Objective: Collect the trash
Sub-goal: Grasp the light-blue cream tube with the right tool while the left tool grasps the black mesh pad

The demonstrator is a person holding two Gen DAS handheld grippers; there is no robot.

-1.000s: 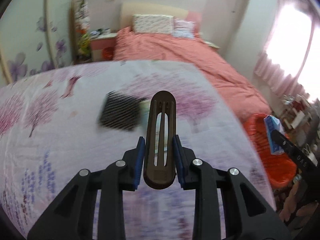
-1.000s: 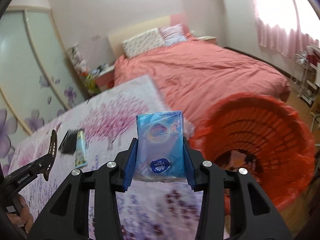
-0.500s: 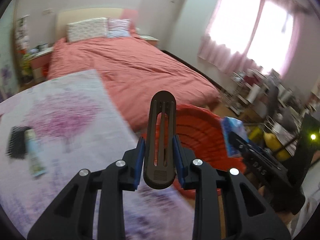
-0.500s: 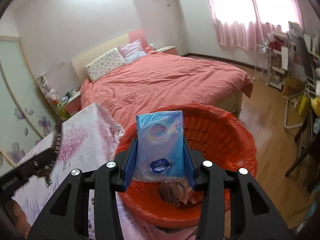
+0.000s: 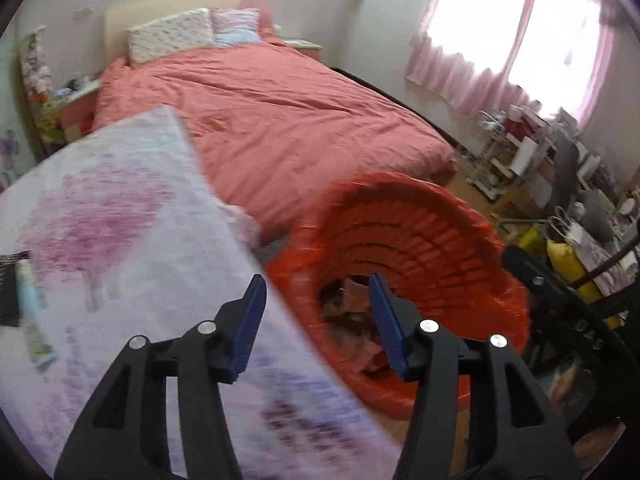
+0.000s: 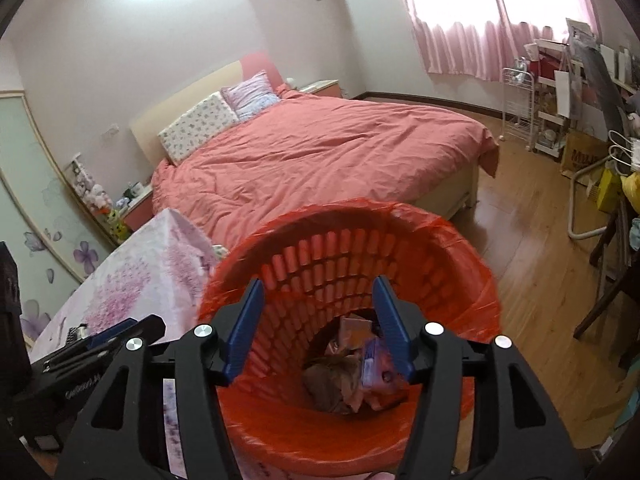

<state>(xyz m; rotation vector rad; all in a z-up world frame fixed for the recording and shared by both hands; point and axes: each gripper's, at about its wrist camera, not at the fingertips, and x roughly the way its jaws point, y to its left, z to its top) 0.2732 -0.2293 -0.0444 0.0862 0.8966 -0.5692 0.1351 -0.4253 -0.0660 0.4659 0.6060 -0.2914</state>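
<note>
Hovering over the orange bin (image 6: 432, 240) beside the bench (image 5: 120, 208), both the right tool (image 6: 319, 322) and left tool (image 5: 316, 320) are spread empty; trash (image 6: 352, 364) is seen inside, evidently for disposal.

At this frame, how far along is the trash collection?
Done: trash lies at the bottom of the red bin. In hand: nothing; the left gripper and right gripper are both open and empty, the right one above the bin's mouth. Left: a pale tube and a dark item beside it remain on the floral cloth; blur hides what they are.
</note>
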